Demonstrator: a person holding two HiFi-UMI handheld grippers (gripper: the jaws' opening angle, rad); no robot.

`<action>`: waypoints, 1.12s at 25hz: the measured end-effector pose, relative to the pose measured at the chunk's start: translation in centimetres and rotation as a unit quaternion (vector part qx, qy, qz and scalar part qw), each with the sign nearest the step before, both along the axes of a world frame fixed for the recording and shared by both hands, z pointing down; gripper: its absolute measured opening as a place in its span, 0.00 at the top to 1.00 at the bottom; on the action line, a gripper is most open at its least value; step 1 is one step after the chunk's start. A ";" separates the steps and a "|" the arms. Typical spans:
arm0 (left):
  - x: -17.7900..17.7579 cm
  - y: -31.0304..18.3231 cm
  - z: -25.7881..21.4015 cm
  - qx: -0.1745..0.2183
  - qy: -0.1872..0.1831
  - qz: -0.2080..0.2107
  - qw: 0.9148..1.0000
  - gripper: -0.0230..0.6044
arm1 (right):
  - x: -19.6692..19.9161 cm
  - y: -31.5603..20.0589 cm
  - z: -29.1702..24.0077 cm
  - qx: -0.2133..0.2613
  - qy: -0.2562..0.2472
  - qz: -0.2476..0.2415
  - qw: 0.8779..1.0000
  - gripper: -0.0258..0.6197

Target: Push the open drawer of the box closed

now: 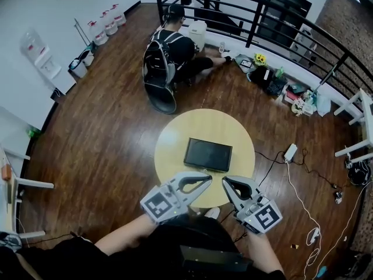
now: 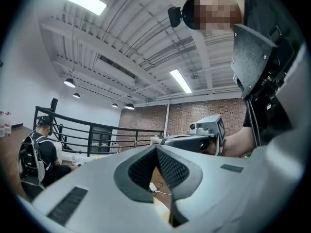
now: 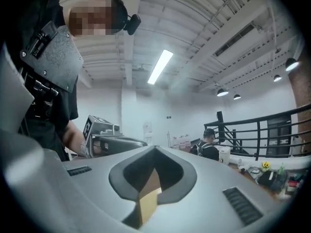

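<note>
A flat black box (image 1: 208,154) lies near the middle of a round yellow table (image 1: 175,139). From above I cannot make out its drawer. Both grippers are held high and level over the table's near edge, short of the box, with their tips pointing toward each other. My left gripper (image 1: 208,178) is shut, its fingertips meeting with nothing between them (image 2: 156,147). My right gripper (image 1: 224,181) is also shut and empty (image 3: 155,148). Each gripper view shows the other gripper beside it and the room beyond, not the box.
A person with a backpack (image 1: 169,51) crouches on the wood floor beyond the table, by a black railing (image 1: 262,16). A power strip and cables (image 1: 290,152) lie on the floor to the right. Water bottles (image 1: 105,25) stand along the left wall.
</note>
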State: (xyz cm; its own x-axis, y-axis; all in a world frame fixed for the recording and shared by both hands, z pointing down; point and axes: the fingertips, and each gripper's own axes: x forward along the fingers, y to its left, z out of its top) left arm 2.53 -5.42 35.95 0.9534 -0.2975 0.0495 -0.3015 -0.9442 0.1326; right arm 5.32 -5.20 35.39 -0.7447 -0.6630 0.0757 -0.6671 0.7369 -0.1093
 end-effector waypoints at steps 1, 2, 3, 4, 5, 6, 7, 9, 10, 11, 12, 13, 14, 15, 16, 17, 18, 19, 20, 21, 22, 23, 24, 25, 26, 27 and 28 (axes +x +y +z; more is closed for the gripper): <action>0.0 0.4 -0.7 0.002 0.001 0.002 1.000 0.92 | 0.0 0.4 -1.0 0.006 0.003 -0.003 1.000 0.95; -0.1 0.6 -1.4 0.002 0.002 0.003 1.000 0.92 | -0.1 0.7 -2.0 0.012 0.006 -0.007 1.000 0.95; -0.2 0.9 -2.0 0.005 0.001 0.004 1.000 0.92 | -0.2 1.0 -2.8 0.016 0.009 -0.010 1.000 0.95; -0.4 1.2 -2.4 0.010 -0.002 0.005 1.000 0.92 | -0.3 1.2 -3.3 0.021 0.012 -0.012 1.000 0.94; -0.5 1.6 -2.6 0.016 -0.005 0.006 1.000 0.92 | -0.4 1.4 -3.7 0.025 0.015 -0.013 0.999 0.94; -0.5 2.0 -2.8 0.021 -0.006 0.007 1.000 0.92 | -0.4 1.6 -3.8 0.027 0.018 -0.014 0.999 0.94; -0.4 2.4 -2.9 0.022 -0.004 0.007 1.000 0.92 | -0.4 1.8 -3.9 0.029 0.019 -0.016 0.999 0.94; -0.3 2.9 -2.7 0.021 -0.003 0.008 1.000 0.92 | -0.3 2.2 -3.5 0.029 0.018 -0.020 0.999 0.94; -0.2 3.0 -2.5 0.021 -0.003 0.008 1.000 0.92 | -0.3 2.4 -3.2 0.029 0.018 -0.022 0.999 0.94; -0.2 3.2 -2.3 0.022 -0.004 0.008 1.000 0.92 | -0.5 2.6 -3.0 0.028 0.019 -0.025 0.999 0.94; -0.3 3.2 -2.2 0.021 -0.004 0.006 1.000 0.92 | -0.7 2.8 -2.9 0.026 0.018 -0.027 0.999 0.94; -0.4 3.2 -2.3 0.019 -0.005 0.004 1.000 0.92 | -0.9 2.9 -2.8 0.023 0.017 -0.029 0.999 0.94; -0.5 3.1 -2.4 0.017 -0.006 0.001 1.000 0.92 | -1.0 2.9 -2.9 0.021 0.015 -0.031 0.999 0.94; -0.5 2.9 -2.6 0.016 -0.006 -0.002 1.000 0.92 | -1.0 2.8 -3.0 0.019 0.014 -0.032 0.999 0.94; -0.5 2.8 -2.7 0.014 -0.006 -0.003 1.000 0.92 | -1.0 2.7 -3.0 0.018 0.014 -0.033 0.999 0.94; -0.4 2.8 -2.8 0.013 -0.006 -0.004 1.000 0.92 | -1.1 2.7 -3.0 0.017 0.013 -0.034 0.999 0.94; -0.3 2.8 -2.8 0.012 -0.006 -0.005 1.000 0.92 | -1.1 2.7 -2.9 0.017 0.012 -0.035 0.999 0.94; -0.3 2.8 -2.7 0.011 -0.006 -0.005 1.000 0.92 | -1.2 2.7 -2.8 0.017 0.011 -0.036 0.999 0.94; -0.4 2.9 -2.6 0.011 -0.006 -0.005 1.000 0.92 | -1.3 2.8 -2.6 0.016 0.012 -0.037 0.999 0.94; -0.5 2.9 -2.5 0.012 -0.006 -0.005 1.000 0.92 | -1.4 2.8 -2.5 0.015 0.013 -0.038 0.999 0.94; -0.7 3.0 -2.5 0.012 -0.007 -0.005 1.000 0.92 | -1.5 2.8 -2.5 0.015 0.013 -0.039 0.999 0.94; -0.8 3.1 -2.5 0.012 -0.007 -0.005 1.000 0.92 | -1.6 2.9 -2.4 0.015 0.013 -0.039 0.999 0.94; -0.9 3.3 -2.3 0.012 -0.007 -0.004 1.000 0.92 | -1.8 3.0 -2.3 0.015 0.013 -0.039 0.999 0.94; -1.1 3.5 -2.2 0.013 -0.007 -0.004 1.000 0.92 | -1.9 3.1 -2.2 0.016 0.013 -0.039 0.999 0.94; -1.3 3.7 -2.0 0.014 -0.007 -0.004 1.000 0.92 | -2.1 3.3 -2.0 0.016 0.013 -0.040 0.999 0.94; -1.5 3.9 -1.7 0.014 -0.008 -0.003 1.000 0.92 | -2.3 3.5 -1.8 0.016 0.012 -0.040 0.999 0.94; -1.7 4.1 -1.5 0.015 -0.008 -0.003 1.000 0.92 | -2.5 3.7 -1.6 0.016 0.012 -0.041 0.999 0.94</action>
